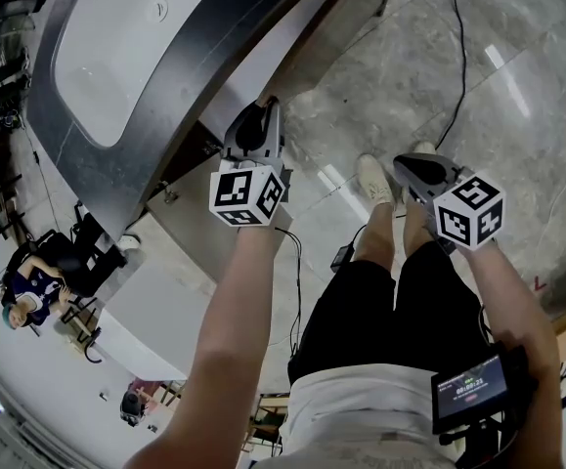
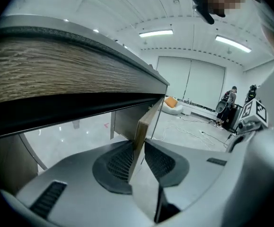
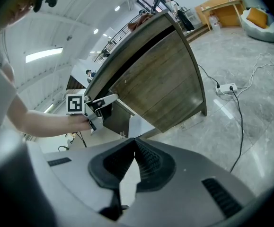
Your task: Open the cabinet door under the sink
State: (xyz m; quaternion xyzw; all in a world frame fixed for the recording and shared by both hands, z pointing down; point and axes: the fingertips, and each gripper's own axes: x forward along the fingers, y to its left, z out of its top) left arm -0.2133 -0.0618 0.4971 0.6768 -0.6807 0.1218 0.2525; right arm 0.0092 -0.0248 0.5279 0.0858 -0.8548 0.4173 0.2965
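Gripping the cabinet door (image 2: 145, 123) edge, left gripper (image 2: 137, 148) bears black-and-white square markers (image 1: 248, 195).

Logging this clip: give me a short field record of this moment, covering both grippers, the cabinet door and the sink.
left gripper: jaws closed on the edge of the cabinet door, just under the counter
right gripper: shut, nothing in it, held away from the cabinet
cabinet door: ajar, swung partly out
sink: pale basin set in the dark counter above
task stage: door gripped, not fully open
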